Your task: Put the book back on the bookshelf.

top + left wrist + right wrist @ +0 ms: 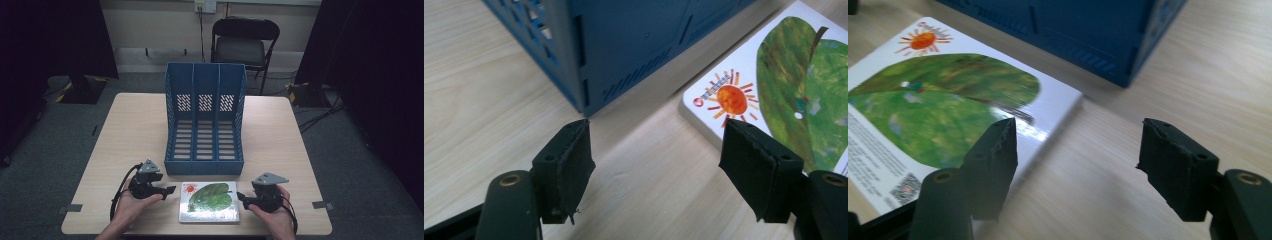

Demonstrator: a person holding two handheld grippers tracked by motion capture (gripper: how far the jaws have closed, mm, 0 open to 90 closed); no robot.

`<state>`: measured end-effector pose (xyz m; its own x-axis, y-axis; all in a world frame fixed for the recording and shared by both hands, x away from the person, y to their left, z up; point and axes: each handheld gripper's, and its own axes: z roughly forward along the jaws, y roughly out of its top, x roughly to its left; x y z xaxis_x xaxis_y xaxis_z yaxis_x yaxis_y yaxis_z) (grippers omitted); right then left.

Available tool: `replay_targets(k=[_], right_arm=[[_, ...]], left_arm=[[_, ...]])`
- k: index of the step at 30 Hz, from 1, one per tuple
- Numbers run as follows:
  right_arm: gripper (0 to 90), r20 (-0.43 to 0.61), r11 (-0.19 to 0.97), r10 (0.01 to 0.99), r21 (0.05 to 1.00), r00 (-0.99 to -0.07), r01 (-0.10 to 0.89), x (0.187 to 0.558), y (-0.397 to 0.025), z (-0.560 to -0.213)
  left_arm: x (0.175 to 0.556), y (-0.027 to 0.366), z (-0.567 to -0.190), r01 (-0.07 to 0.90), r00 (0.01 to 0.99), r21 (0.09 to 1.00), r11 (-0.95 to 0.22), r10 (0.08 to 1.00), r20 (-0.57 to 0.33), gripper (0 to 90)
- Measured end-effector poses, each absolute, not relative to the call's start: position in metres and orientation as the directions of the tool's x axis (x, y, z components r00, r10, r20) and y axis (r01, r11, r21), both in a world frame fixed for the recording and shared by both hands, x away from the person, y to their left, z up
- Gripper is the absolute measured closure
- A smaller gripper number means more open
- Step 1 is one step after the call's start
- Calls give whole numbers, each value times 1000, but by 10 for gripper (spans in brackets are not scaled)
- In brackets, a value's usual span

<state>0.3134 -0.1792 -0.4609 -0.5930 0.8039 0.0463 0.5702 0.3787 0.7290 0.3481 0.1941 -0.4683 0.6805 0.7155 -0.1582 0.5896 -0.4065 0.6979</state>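
Left gripper (170, 190) and right gripper (242, 198), jaws wide and empty, flank the flat white leaf-cover picture book (209, 202) before the blue plastic three-slot file rack (204, 161), positioned for an edge grasp

A thin white board book (209, 202) with a big green leaf and an orange sun on its cover lies flat, face up, near the table's front edge.

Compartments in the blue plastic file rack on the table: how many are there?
3. The blue plastic file rack has a left compartment, a middle one and a right one, side by side; all look empty, opening towards the picture book.
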Motion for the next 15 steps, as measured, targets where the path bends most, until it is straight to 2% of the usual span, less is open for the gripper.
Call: replay_targets(k=[4, 8, 15], right_arm=[[289, 46, 420, 762, 725, -646, 547, 315, -161, -457], [279, 41, 451, 733, 717, -679, 531, 312, -151, -468], [263, 100, 430, 735, 696, -671, 575, 306, -155, -482]], left_arm=[[349, 185, -470, 579, 695, 700, -418, 702, -156, 289], [350, 176, -472, 572, 710, 691, -442, 688, -148, 290], [351, 166, -479, 561, 742, 681, -471, 651, -160, 325]])
